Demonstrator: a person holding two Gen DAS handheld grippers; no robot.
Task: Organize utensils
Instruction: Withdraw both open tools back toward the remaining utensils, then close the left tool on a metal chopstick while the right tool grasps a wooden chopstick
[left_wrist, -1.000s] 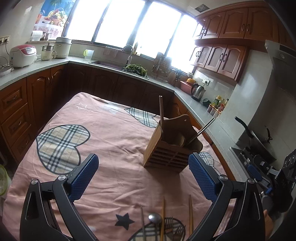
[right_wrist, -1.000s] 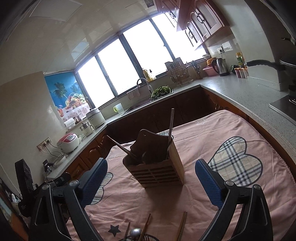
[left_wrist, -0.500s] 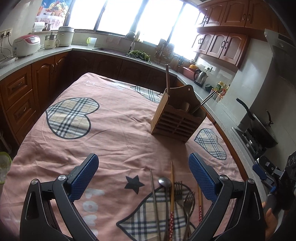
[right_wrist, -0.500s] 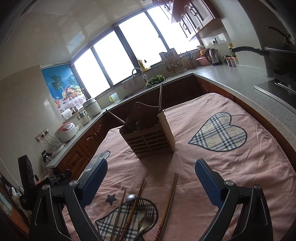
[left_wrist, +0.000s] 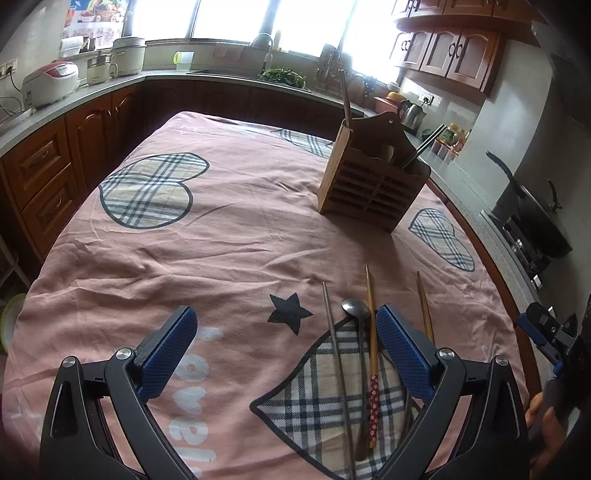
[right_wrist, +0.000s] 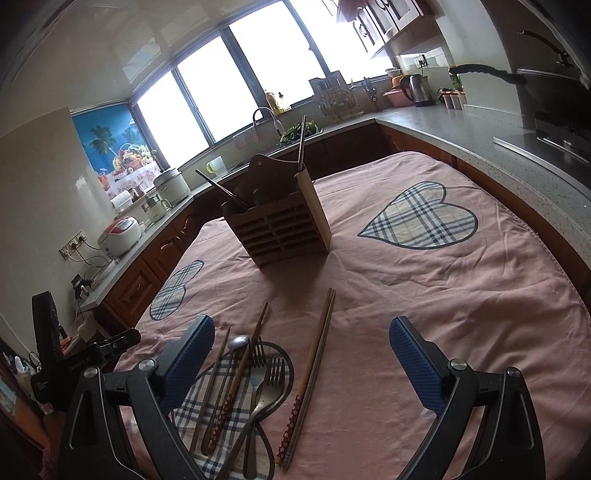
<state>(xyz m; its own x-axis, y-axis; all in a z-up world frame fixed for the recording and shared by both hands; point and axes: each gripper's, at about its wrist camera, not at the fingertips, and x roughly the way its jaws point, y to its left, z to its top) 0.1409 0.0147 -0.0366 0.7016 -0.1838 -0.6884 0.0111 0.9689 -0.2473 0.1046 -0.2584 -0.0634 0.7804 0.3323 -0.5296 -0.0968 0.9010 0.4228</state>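
Both the left gripper (left_wrist: 286, 345) and right gripper (right_wrist: 301, 354) have jaws spread empty above loose utensils (right_wrist: 255, 387) on the bench, holder (right_wrist: 279, 229) at twelve o'clock; best pinch one chopstick (right_wrist: 312, 369) mid-shaft, clear of neighbours.

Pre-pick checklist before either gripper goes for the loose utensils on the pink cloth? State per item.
1. Left gripper open and empty: ok.
2. Right gripper open and empty: ok.
3. Slatted wooden utensil holder upright on the pink heart-print cloth: ok; a few utensils already stand in it.
4. Wooden chopstick pair with red floral ends lies apart from the pile, free to grasp: ok.
5. Metal spoon, two metal forks and a lone floral-end chopstick separated for single picks: not ok, they overlap.
6. Room left in the holder's compartments: cannot tell, its inside is in shadow.
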